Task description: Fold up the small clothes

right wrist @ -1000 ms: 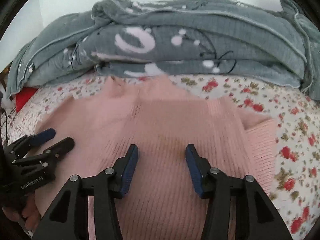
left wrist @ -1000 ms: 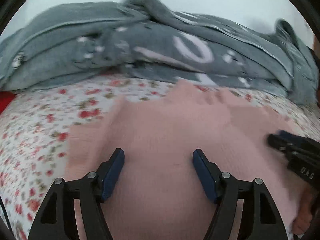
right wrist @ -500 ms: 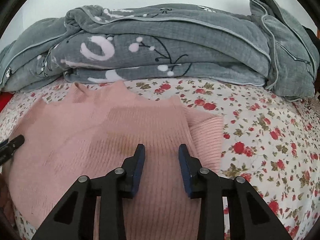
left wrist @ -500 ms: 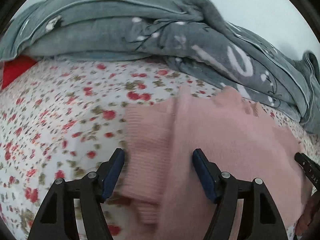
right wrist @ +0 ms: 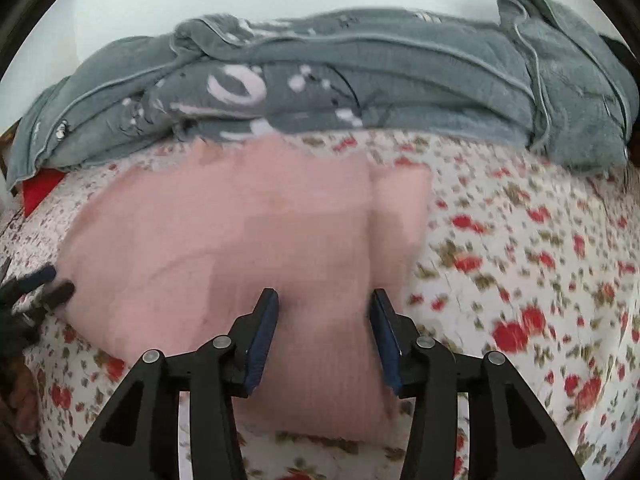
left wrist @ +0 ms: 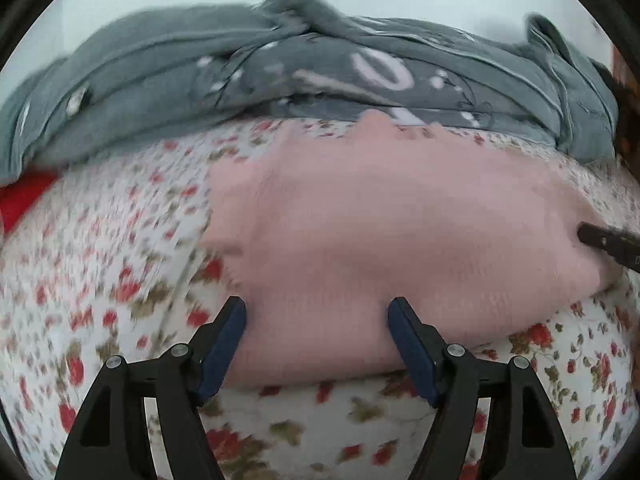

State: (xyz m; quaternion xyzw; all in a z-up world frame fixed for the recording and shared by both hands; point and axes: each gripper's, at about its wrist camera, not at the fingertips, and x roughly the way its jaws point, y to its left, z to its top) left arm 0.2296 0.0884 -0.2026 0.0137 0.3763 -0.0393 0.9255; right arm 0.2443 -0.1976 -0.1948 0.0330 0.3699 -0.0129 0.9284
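Both tongs I see over a pink knitted sweater [left wrist: 400, 232] that lies folded on the bed sheet [left wrist: 100, 280], a white one with small red flowers. My left tongs [left wrist: 316, 344] stand wide, and the jaws are opening a little more; the near left part of the sweater shows between the blue pads [left wrist: 222, 348], but the pads do not press it. My right tongs [right wrist: 324, 336] are narrower, and their jaws are opening at this moment; the near right part of the sweater is between the pads [right wrist: 262, 340], and I see a gap on both sides, so nothing is held. From the left camera, the tip of the right tongs [left wrist: 608, 244] comes in at the right edge of the sweater. From the right camera, the left tongs [right wrist: 36, 292] are blurred at the sweater's left edge. Behind the sweater, along the wall, a grey patterned blanket [right wrist: 360, 92] is piled up. Both pictures are blurred.
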